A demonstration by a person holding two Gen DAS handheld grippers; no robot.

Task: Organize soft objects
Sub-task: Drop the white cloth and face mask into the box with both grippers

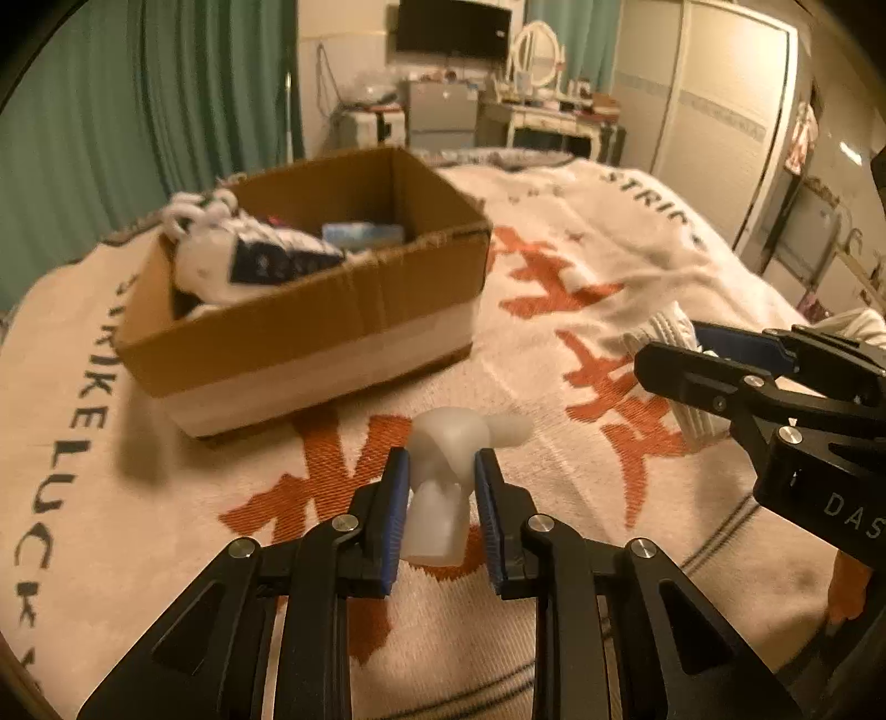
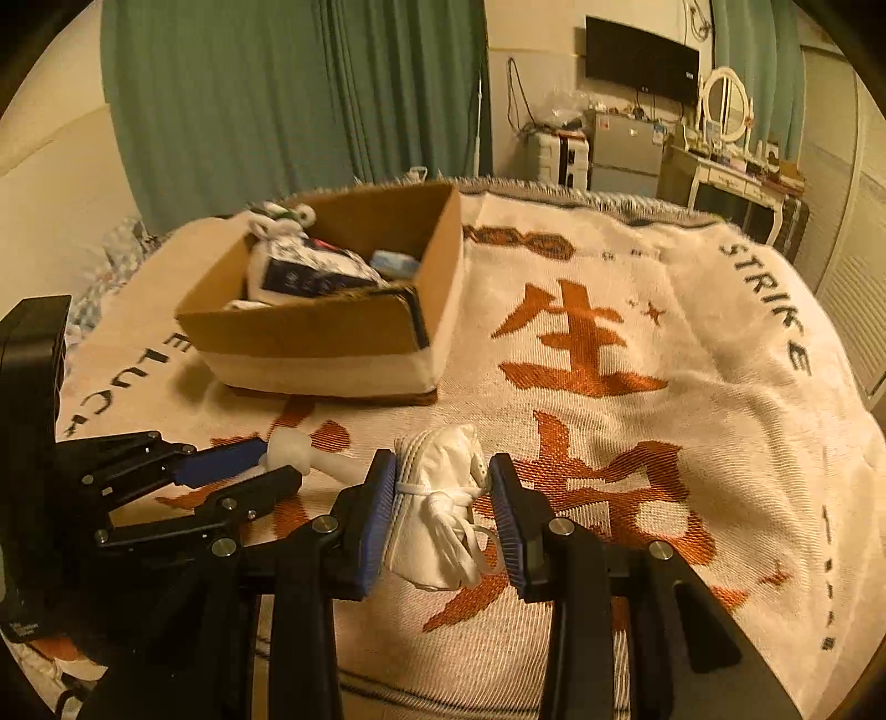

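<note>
The left gripper (image 1: pixel 441 476) pinched a pale translucent toy (image 1: pixel 443 487) above the blanket (image 1: pixel 166 498), with the cardboard box (image 1: pixel 310 327) beyond and the right gripper (image 1: pixel 681 354) alongside.

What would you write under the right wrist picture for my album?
Right gripper around a white bundle on the blanket, box behind.

Warm dim yellowish light, teal curtains (image 2: pixel 288 99) along the back wall, black wall-mounted screen (image 1: pixel 453 29), white dressing table (image 1: pixel 545 119) with oval mirror (image 2: pixel 726 102) — cluttered top, pale wardrobe (image 1: pixel 714 94), bed under cream blanket (image 2: pixel 692 354) with orange characters
</note>
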